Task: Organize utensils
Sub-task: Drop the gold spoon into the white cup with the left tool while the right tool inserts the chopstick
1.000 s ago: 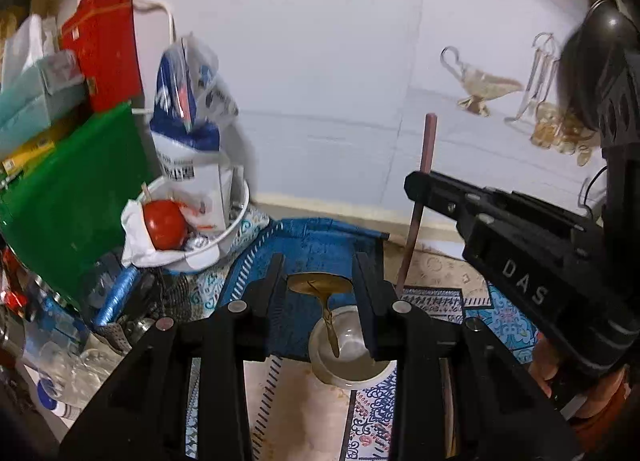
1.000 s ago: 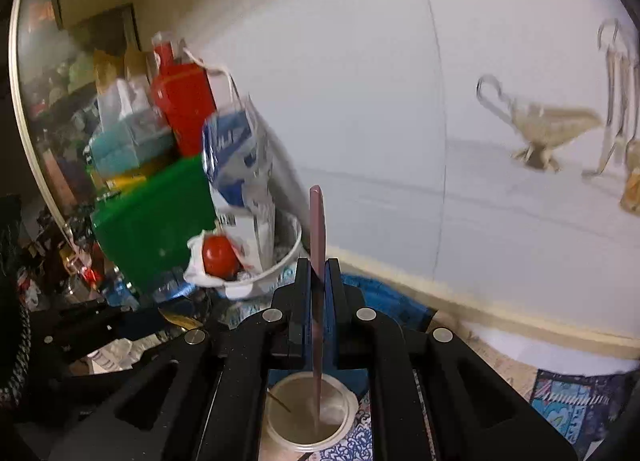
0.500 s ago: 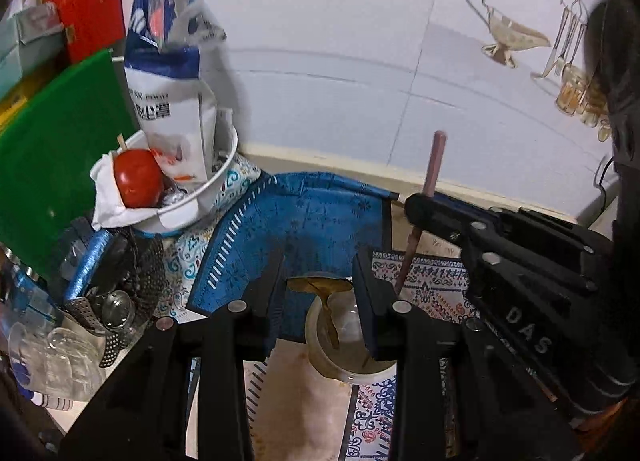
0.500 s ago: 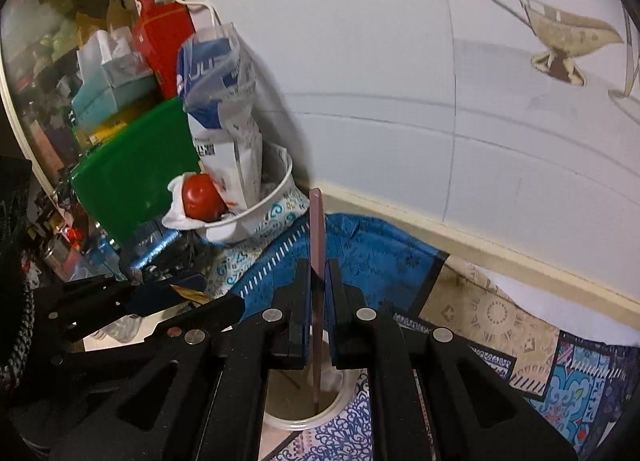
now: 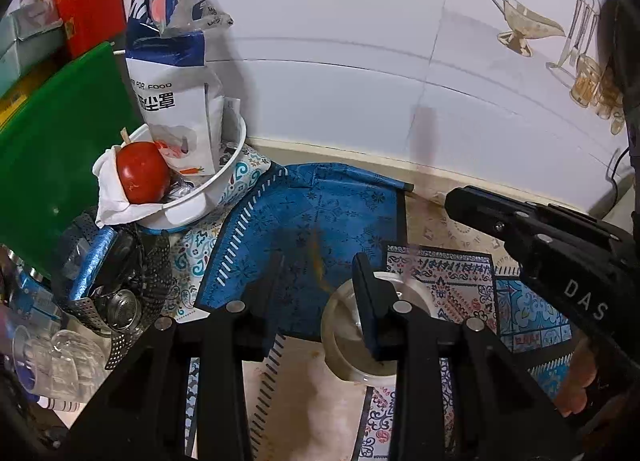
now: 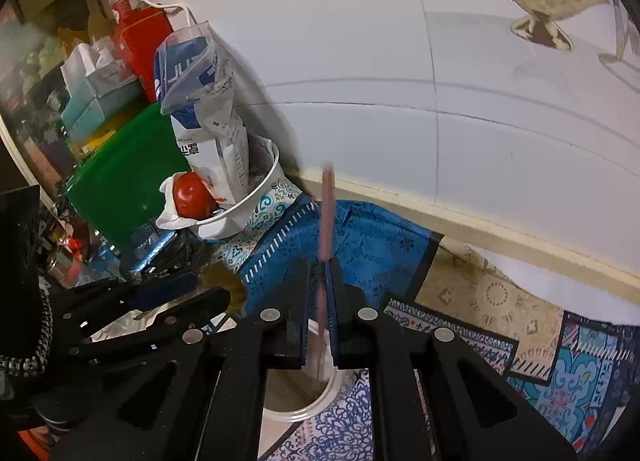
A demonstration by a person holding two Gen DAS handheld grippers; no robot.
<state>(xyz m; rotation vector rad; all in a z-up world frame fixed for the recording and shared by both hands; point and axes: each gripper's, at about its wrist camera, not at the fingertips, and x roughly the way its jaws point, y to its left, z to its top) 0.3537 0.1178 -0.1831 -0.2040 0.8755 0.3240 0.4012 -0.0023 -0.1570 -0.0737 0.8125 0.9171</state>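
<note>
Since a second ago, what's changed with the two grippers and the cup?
Both grippers came down toward the cup, which now sits larger and closer under them. The right gripper is opening, and the pink stick between its jaws is blurred, apparently slipping down into the cup. The left gripper kept its width; the gold spoon is smeared in its view. The bowl with the tomato and the blue cloth stayed put.

Right gripper [image 6: 319, 325] at lower centre, jaws opening around a blurred pink stick [image 6: 326, 221]; white cup [image 6: 316, 401] below
</note>
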